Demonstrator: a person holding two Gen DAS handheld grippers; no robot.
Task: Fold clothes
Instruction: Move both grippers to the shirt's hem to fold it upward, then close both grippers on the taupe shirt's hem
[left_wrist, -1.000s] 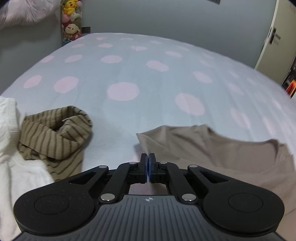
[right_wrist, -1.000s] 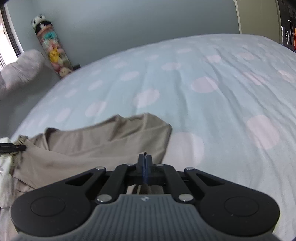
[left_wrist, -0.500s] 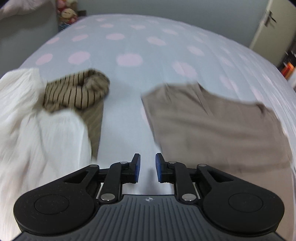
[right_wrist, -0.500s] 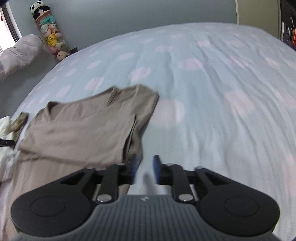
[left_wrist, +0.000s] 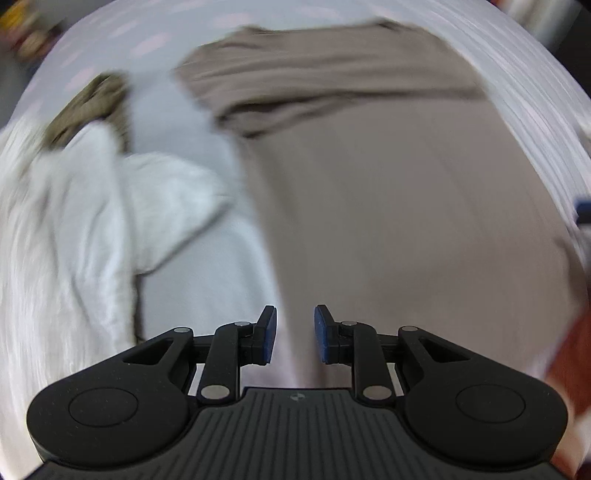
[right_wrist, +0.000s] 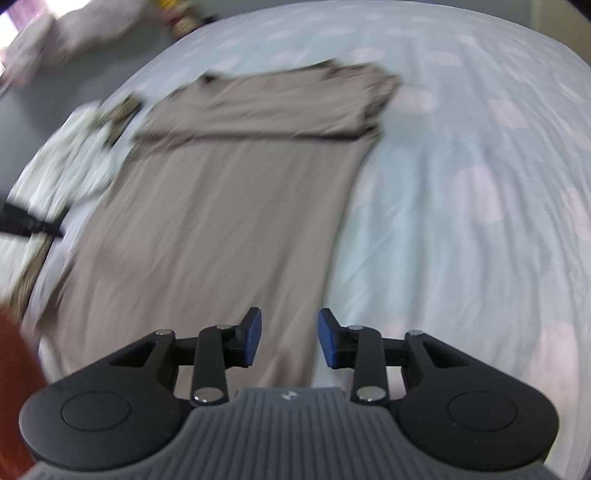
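The beige shirt (right_wrist: 229, 206) lies flat on the spotted bed (right_wrist: 461, 184), filling the centre of both views, its top part already folded over at the upper middle. Both the left gripper (left_wrist: 294, 334) and right gripper (right_wrist: 290, 338) hover over its near end, jaws spread with nothing between them, having just been opening. The next fold likely calls for pinching the lower hem corners. A white garment (left_wrist: 92, 206) sits at left.

On the bed (right_wrist: 480, 184) lies the shirt (right_wrist: 221, 206); at its nine o'clock a towel (left_wrist: 74, 221), striped garment (left_wrist: 92, 103) at ten
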